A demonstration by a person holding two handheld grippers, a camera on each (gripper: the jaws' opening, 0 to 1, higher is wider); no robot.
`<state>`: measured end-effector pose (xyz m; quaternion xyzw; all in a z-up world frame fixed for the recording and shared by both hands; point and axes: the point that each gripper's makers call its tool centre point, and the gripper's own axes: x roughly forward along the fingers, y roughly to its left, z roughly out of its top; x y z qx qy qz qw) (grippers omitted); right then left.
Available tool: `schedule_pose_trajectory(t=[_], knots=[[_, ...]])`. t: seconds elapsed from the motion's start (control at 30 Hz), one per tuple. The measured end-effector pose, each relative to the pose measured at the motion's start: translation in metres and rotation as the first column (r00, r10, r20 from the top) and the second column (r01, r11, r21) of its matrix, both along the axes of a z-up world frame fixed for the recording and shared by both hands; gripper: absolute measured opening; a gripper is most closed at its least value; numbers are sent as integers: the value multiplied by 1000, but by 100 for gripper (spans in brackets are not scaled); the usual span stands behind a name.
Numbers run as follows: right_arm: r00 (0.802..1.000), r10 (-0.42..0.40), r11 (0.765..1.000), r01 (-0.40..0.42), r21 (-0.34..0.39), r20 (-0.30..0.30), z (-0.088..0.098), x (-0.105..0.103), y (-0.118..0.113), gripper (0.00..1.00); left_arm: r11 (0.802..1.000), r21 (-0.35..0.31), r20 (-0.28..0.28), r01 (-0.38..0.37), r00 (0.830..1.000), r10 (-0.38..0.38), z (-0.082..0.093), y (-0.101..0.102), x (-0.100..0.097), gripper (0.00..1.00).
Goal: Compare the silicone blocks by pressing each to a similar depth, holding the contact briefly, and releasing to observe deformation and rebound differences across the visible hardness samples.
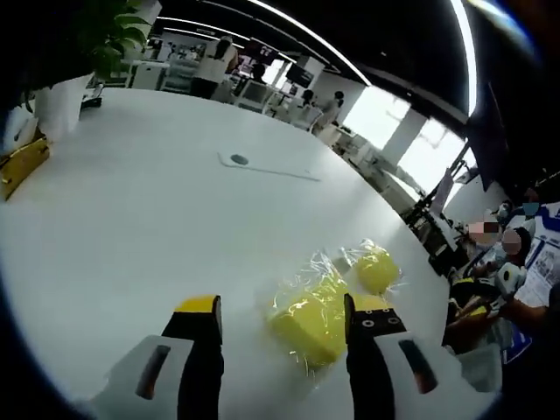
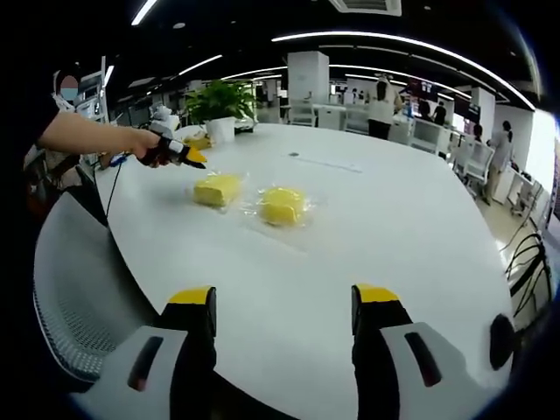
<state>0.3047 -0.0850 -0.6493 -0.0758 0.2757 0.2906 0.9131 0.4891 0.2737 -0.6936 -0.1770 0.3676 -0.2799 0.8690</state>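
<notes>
Jaws standing apart and empty, left gripper [image 1: 282, 317] is hovering just beside the square silicone block [image 1: 308, 322]; right gripper [image 2: 282, 311], likewise spread, is waiting well back.

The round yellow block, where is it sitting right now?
In the right gripper view the round yellow block lies wrapped in clear plastic on the white table, just right of the squarer yellow block, far beyond the open tool.

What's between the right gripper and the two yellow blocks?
Nothing visible. Bare white table runs from the open right gripper to both wrapped blocks, the squarer one and the rounder one. The left gripper comes in from the far side, off that path.
</notes>
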Motion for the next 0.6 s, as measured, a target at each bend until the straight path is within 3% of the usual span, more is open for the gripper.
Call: schedule_pose_trajectory(t=[0.23, 0.33, 0.43, 0.6], knots=[[1000, -12, 1000, 12, -7, -7, -2, 1, -6, 57, 999, -28, -32, -33, 999, 32, -13, 0, 7, 48], [1000, -14, 1000, 14, 1, -3, 0, 2, -6, 57, 997, -60, -66, -56, 996, 52, -17, -1, 9, 45], [1000, -17, 1000, 17, -11, 0, 0, 3, -8, 56, 986, -140, -96, -88, 993, 75, -16, -7, 11, 40], [999, -32, 999, 32, -19, 12, 2, 7, -13, 56, 977, -178, -132, -116, 987, 94, -23, -8, 14, 34]])
